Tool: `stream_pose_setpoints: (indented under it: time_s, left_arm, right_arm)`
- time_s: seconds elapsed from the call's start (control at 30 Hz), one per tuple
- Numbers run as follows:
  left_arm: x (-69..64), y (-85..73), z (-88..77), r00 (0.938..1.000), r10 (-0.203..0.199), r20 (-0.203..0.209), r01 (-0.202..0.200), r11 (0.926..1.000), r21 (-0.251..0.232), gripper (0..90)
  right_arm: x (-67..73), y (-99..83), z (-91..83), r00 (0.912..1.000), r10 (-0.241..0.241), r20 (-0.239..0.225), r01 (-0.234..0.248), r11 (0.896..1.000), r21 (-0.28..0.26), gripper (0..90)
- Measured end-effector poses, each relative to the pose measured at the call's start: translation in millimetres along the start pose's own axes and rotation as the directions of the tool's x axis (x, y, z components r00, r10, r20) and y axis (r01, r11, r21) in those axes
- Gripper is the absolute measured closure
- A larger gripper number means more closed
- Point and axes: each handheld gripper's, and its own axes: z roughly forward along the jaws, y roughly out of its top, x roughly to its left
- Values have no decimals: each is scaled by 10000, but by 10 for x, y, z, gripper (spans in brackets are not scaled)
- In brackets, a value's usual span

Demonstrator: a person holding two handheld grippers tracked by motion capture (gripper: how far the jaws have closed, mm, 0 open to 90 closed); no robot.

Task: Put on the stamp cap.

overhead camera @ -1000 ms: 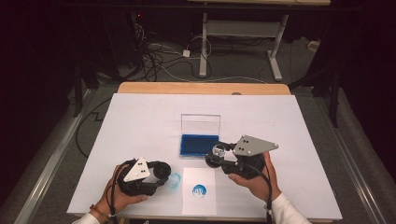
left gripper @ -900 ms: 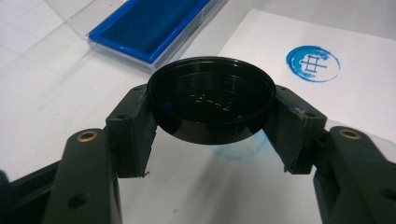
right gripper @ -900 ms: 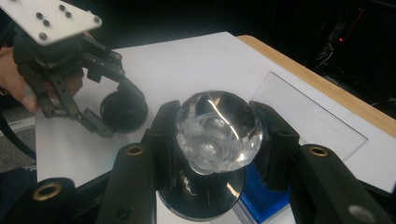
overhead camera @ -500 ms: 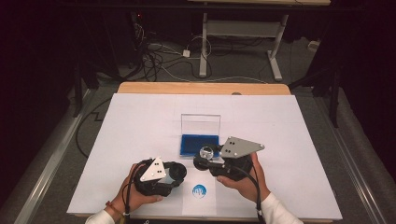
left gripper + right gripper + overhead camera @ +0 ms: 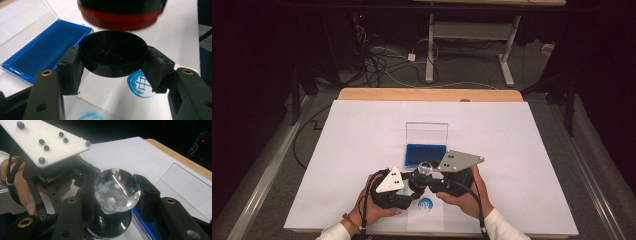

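My right gripper [image 5: 117, 195] is shut on the clear ball knob [image 5: 117, 185] of a stamp, whose black base with a red ring [image 5: 122, 12] hangs below it. Between the pads of my left gripper [image 5: 113, 68] sits a round black cap [image 5: 113, 53], gripped just under that stamp base. In the high view the two grippers, left [image 5: 413, 183] and right [image 5: 428, 170], meet near the table's front edge. They are above a white card bearing a blue stamped mark [image 5: 425, 204]. A blue ink pad [image 5: 426, 152] lies in its open clear case just behind them.
The clear lid [image 5: 427, 132] of the ink pad case stands upright behind the pad. A white sheet [image 5: 522, 150] covers the table, with a wooden edge [image 5: 427, 95] at the far side. Cables and a desk frame [image 5: 462, 35] are on the floor beyond.
Both hands have come together near the front middle: the left gripper with the cap moved right, the right gripper with the stamp moved left, so the cap now sits right under the stamp.
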Motion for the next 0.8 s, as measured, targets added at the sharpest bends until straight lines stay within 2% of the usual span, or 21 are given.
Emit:
stream_pose_setpoints:
  time_s: [0.37, 0.57, 0.8]
  left_arm:
    - [-34, 48, -3, 10000, 86, -8, -86, 9996, -257, 364]
    - [-48, 57, -25, 9994, 323, -157, -327, 9991, -274, 364]
    - [-62, 58, -24, 9989, 439, -134, -443, 9986, -295, 364]
  right_arm:
    - [-5, -42, 33, 9999, 77, -76, -76, 9999, 151, 568]
    - [-14, -65, 42, 9997, 183, -153, -180, 9997, 184, 569]
    - [-9, -76, 60, 9992, 265, -289, -260, 9995, 167, 568]
